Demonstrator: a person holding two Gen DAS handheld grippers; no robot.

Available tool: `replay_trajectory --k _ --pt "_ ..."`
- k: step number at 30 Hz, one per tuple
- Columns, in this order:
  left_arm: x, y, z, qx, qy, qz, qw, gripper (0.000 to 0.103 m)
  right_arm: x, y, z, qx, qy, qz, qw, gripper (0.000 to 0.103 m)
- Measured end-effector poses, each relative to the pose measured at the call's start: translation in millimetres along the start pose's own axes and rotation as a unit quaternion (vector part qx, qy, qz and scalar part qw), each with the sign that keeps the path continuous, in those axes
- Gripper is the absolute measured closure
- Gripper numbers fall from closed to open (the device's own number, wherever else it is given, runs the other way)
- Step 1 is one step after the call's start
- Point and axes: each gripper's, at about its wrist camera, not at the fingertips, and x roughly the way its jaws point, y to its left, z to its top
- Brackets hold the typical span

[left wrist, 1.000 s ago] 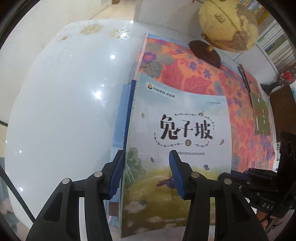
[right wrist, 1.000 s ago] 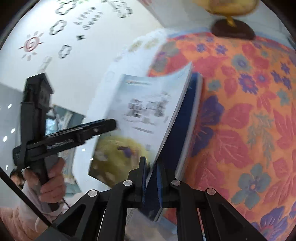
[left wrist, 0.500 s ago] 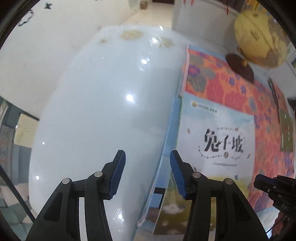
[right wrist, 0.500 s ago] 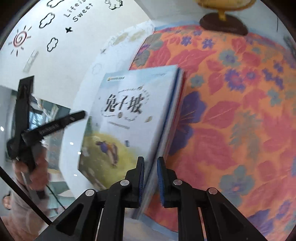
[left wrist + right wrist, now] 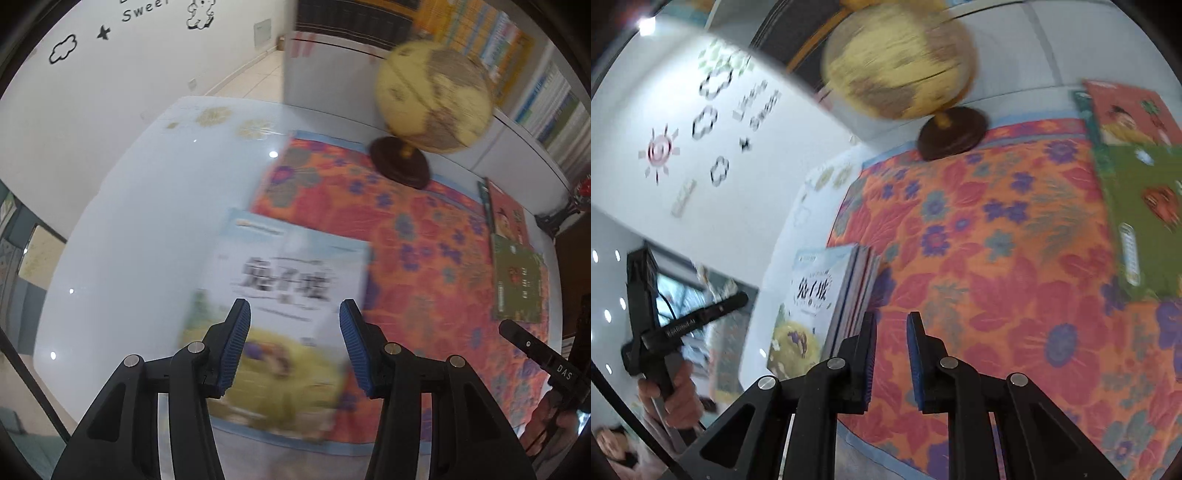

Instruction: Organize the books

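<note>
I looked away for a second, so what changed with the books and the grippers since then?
The right gripper let go of the rabbit book stack, which now lies flat, and backed off with jaws slightly apart. The left gripper stayed open. Globe and far books stayed put.

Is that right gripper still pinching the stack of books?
Apart. The right wrist view shows the right gripper open, only floral cloth between its fingers; the book stack lies left.
</note>
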Motion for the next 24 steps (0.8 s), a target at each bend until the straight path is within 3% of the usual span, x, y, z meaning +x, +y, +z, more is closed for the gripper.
replay_trajectory --k 4,7,9,12,14,16,19,24 --pt "1 -53 0 0.009 0.004 -0.012 0.9999 0.055 -63 -42 8 0.018 -0.056 -0.012 0.998 0.087" --pt "6 -99 -1 0.029 0.008 -0.022 0.9993 0.055 -111 -79 19 0.022 -0.079 -0.021 0.996 0.080" --pt "18 -127 1 0.040 0.017 -0.029 0.9987 0.053 -141 -98 26 0.019 -0.107 -0.047 0.993 0.056" --pt "39 -161 6 0.050 0.029 -0.033 0.9978 0.053 -193 -140 28 0.069 -0.200 -0.055 0.976 0.028" --pt "59 -190 11 0.064 0.037 -0.041 0.9964 0.053 -211 -164 30 0.105 -0.219 -0.061 0.968 0.027" --pt "81 -220 17 0.077 0.046 -0.042 0.9950 0.053 -220 -187 37 0.124 -0.211 -0.083 0.966 0.027" --pt "111 -255 25 0.085 0.072 -0.049 0.9926 0.053 -216 -199 50 0.088 -0.168 -0.132 0.973 0.027" --pt "147 -300 31 0.093 0.102 -0.055 0.9890 0.048 -188 -224 65 0.063 -0.121 -0.159 0.978 0.027"
